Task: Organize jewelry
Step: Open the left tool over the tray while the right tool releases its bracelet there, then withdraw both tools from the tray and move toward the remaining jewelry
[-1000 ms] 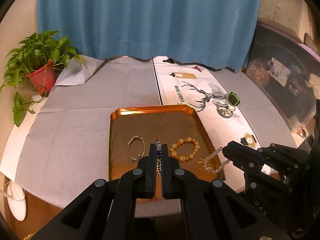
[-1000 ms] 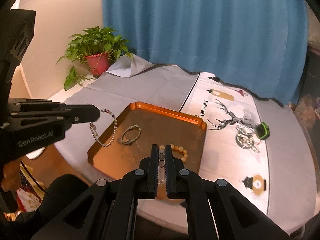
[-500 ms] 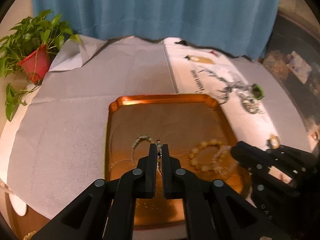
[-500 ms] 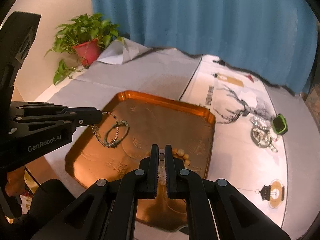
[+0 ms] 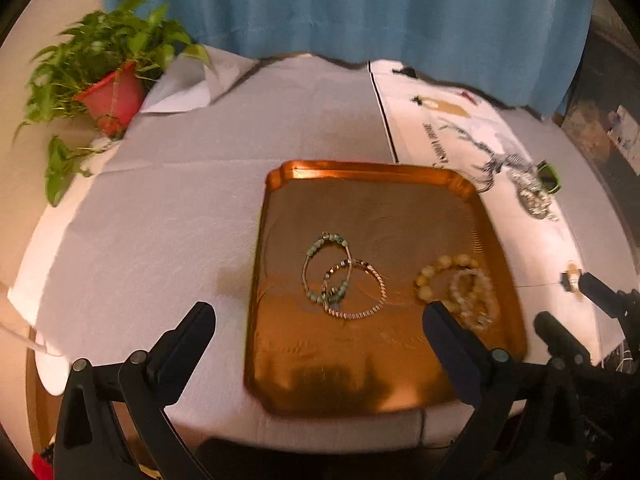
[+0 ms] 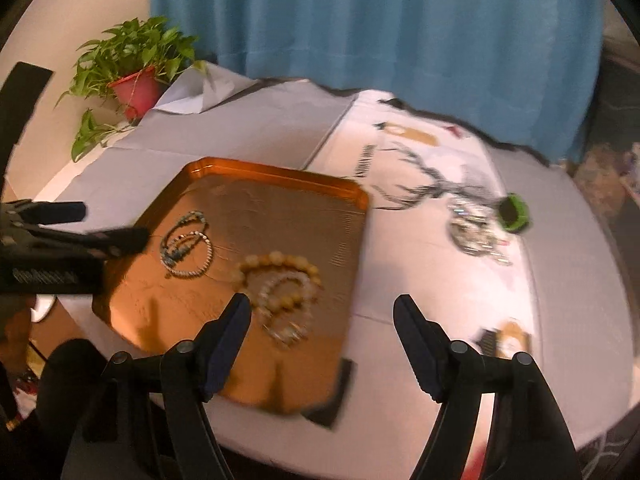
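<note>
A copper tray [image 5: 360, 184] [image 6: 280, 184] sits on the grey tablecloth. On it lie a green bead bracelet [image 5: 320, 264] overlapped by a thin chain bracelet [image 5: 360, 292] [image 6: 192, 256]. To their right lie a yellow bead bracelet [image 5: 444, 268] [image 6: 276, 264] and a pale bead bracelet [image 5: 472, 300] [image 6: 284, 304], overlapping. My left gripper [image 5: 320, 324] is open and empty over the tray's near edge. My right gripper [image 6: 322, 312] is open and empty just above the pale bracelet.
A heap of silver jewelry [image 5: 536, 196] [image 6: 476, 236] and a green watch [image 6: 514, 212] lie on the white deer-print runner [image 6: 420, 168] to the right. A potted plant [image 5: 108, 92] stands at the back left. A blue curtain [image 5: 360, 8] hangs behind.
Both grippers have opened. The left one let go of the chain bracelet and the right one of the pale bead bracelet; both bracelets now lie on the tray.
</note>
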Demonstrator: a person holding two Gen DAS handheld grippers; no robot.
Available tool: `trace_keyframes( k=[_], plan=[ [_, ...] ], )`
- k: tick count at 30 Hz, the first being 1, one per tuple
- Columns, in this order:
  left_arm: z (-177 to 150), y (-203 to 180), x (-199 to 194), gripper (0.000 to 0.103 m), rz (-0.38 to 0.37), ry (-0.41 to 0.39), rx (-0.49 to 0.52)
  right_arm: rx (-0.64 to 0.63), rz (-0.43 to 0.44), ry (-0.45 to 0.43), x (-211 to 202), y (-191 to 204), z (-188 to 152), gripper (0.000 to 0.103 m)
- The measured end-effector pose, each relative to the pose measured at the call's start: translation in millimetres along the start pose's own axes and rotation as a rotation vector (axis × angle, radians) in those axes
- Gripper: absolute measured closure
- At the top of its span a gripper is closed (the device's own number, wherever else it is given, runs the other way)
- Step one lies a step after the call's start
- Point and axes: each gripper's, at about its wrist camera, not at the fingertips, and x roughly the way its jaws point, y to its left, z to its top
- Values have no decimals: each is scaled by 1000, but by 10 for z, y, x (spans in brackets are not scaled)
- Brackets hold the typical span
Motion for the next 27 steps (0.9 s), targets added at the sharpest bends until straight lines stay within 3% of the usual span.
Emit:
trace_keyframes(
  k=[4,11,17,21,27],
  plan=[
    [-29,-116,-563,0,3,-44,24,71,-43,-31,-440,-242,-131,29],
    [-117,-415,-1852,0,-117,-125,112,180,-97,-134,-1226,-602,-298,29],
    [-182,-539,-2725,0,-128,-221,157,198,-117,-185,-1628,-712,-397,29],
    [-180,-583,-3108,0,-166,-273,142,195,-133,-194,-1747,-760,-434,29],
    [-178,-692,-3359,0,-195,-308,146,199,-145,-209,-1850,-801,-441,29]
  ],
)
